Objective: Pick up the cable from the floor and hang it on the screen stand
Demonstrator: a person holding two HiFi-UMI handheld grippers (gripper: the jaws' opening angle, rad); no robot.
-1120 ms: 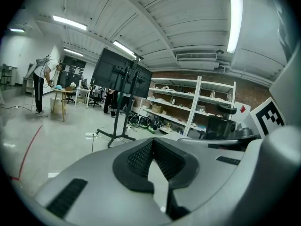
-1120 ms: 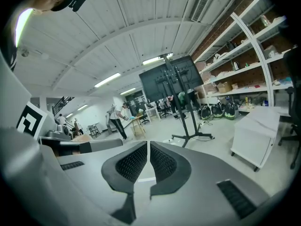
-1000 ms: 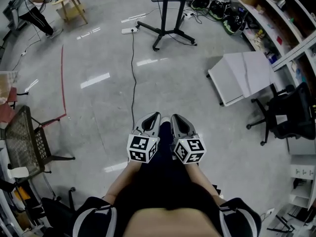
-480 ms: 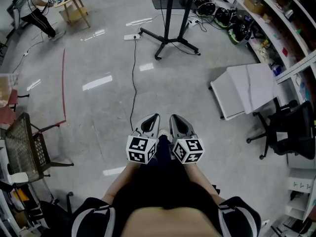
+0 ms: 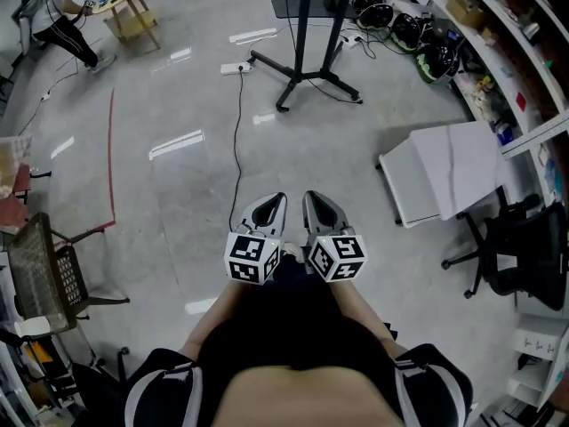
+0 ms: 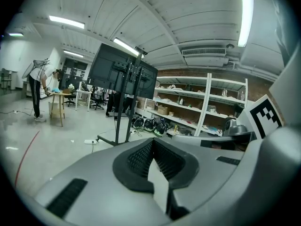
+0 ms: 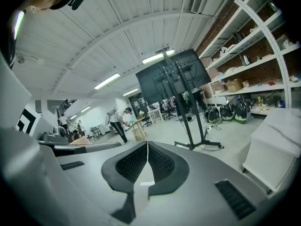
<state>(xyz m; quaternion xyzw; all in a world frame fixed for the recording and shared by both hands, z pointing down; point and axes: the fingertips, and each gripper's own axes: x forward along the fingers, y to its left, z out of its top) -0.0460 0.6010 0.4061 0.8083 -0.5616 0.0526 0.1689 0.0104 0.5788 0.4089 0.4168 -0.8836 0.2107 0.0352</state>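
A thin black cable (image 5: 236,136) lies on the grey floor, running from a white power strip (image 5: 234,68) toward me and ending just ahead of my left gripper (image 5: 269,205). The black screen stand (image 5: 302,60) rises beyond it on splayed legs; the left gripper view shows the stand (image 6: 123,112) bearing a dark screen (image 6: 120,72), and it also shows in the right gripper view (image 7: 193,121). My right gripper (image 5: 316,203) is held beside the left one at waist height. Both point forward, shut and empty, with pads meeting in each gripper view (image 6: 153,140) (image 7: 147,144).
A white folded panel (image 5: 444,172) and a black office chair (image 5: 520,247) stand at the right, below long shelves (image 5: 498,25). Left are a mesh chair (image 5: 40,265) and a red floor line (image 5: 111,149). A person (image 5: 62,20) bends over a wooden table at the far left.
Both grippers have been carried forward side by side, staying shut. The stand, the power strip and the cable now lie closer in the head view.
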